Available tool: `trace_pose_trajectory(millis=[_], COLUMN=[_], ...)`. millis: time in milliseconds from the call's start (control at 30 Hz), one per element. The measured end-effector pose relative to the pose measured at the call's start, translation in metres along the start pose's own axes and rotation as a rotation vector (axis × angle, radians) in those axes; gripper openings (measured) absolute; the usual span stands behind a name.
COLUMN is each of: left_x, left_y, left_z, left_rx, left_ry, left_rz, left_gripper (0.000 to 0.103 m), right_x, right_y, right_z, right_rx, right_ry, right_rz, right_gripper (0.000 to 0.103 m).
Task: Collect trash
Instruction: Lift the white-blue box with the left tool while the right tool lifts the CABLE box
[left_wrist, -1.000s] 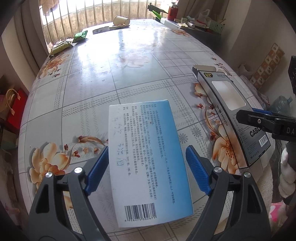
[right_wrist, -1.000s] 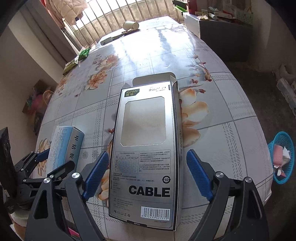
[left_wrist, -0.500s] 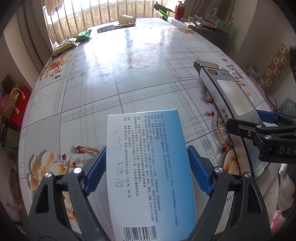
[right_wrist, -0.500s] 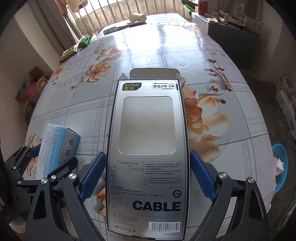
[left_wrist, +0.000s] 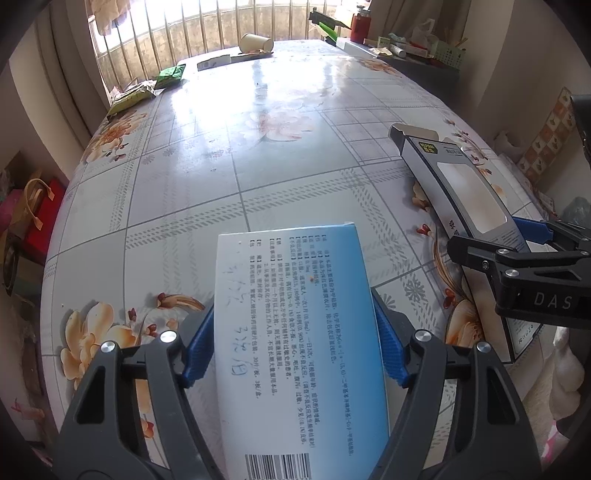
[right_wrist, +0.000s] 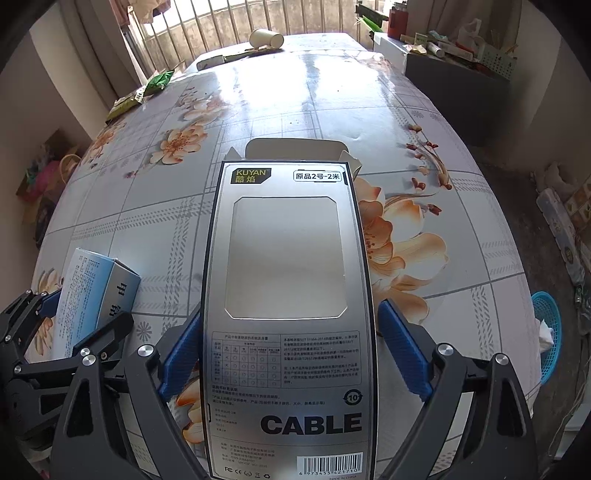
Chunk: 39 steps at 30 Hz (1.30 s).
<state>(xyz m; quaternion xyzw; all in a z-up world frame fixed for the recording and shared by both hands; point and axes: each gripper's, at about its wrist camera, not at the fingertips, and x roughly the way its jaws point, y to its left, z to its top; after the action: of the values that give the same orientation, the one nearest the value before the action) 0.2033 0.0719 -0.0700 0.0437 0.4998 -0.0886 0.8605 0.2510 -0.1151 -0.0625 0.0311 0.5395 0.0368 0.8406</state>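
On the left, my left tool (left_wrist: 293, 350) has just been closing its jaws on the blue-and-white medicine box (left_wrist: 299, 354); the blue pads now sit against both long sides, so I judge it pinched, with the box at the near edge of the worktop (left_wrist: 229, 147). Just right of it, my right tool (right_wrist: 293, 356) straddles the grey cable box (right_wrist: 288, 295). Its pads stand close at either side; I cannot tell whether they press yet. This box also lies at the near edge, its far flap open.

Progress: early. Neither box is lifted or binned. The blue basket (right_wrist: 550, 336) on the floor, far right, already holds scraps and looks the likely destination. Still to collect at the far end: green wrappers (right_wrist: 147, 88) and a tipped paper cup (right_wrist: 266, 38).
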Motion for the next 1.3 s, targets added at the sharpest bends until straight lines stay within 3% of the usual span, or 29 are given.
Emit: trace_pose_trajectory(millis=[67, 1300], left_x=[0.0, -0.028], left_y=[0.0, -0.015], left_z=[0.0, -0.004], left_rx=[0.001, 0.039], left_ry=[-0.003, -0.08], left_rz=[0.002, 0.036], left_gripper=[0.07, 0.069], right_x=[-0.002, -0.029], right_y=[-0.002, -0.016], right_z=[-0.002, -0.012], right_rx=[0.002, 0.049], right_ry=[-0.003, -0.051], right_rz=[-0.006, 0.034], right_gripper=[0.084, 0.082])
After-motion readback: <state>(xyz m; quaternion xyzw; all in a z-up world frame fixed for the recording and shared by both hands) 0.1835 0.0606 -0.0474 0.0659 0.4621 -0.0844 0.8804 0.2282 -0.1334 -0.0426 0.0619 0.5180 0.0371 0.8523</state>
